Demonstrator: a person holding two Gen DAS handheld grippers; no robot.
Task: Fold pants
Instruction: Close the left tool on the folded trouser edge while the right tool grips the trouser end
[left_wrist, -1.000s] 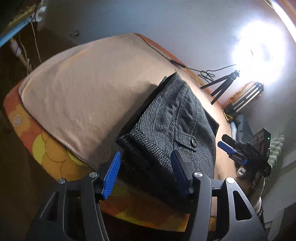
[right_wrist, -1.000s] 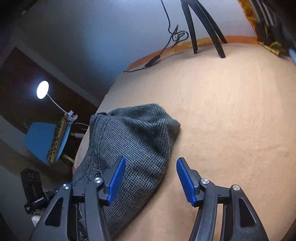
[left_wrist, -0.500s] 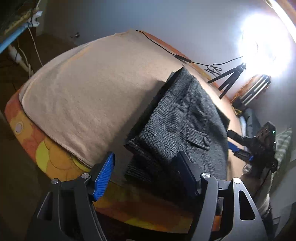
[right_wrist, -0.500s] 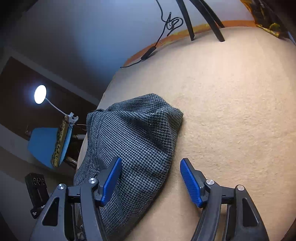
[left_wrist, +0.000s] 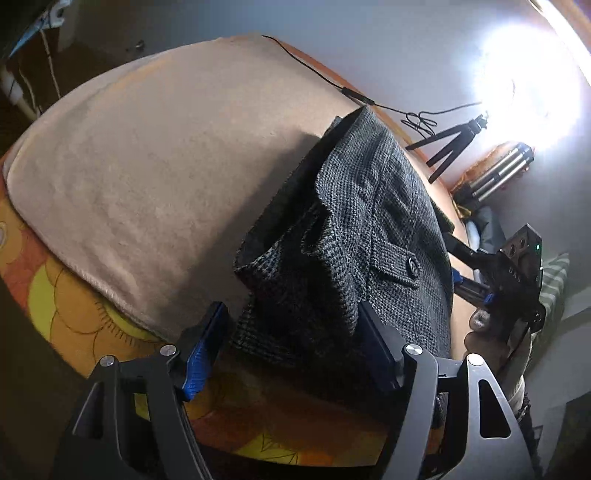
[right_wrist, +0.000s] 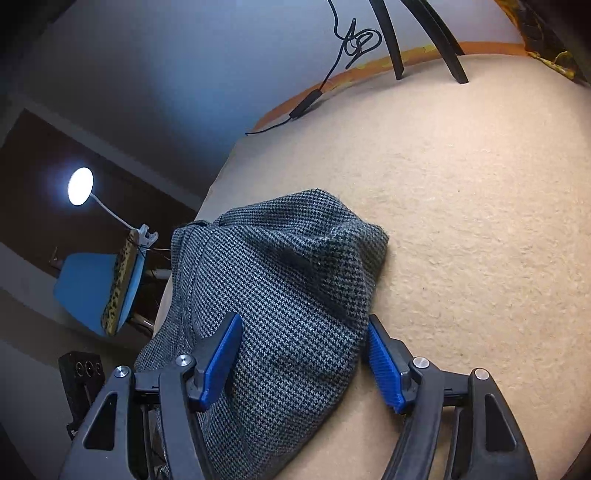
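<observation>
Seen from the left wrist, the folded grey pants (left_wrist: 373, 236) lie on a beige blanket (left_wrist: 147, 158) near the bed's edge; the left gripper (left_wrist: 291, 354) stands released, waistband cloth loose between its jaws. Then from the right wrist, the right gripper (right_wrist: 303, 358) likewise gapes, unclenched, straddling the pants' rounded fold.

Grey wall (left_wrist: 369, 44); glaring light (left_wrist: 532, 74); desk lamp (right_wrist: 80, 185); blue chair (right_wrist: 85, 284).
</observation>
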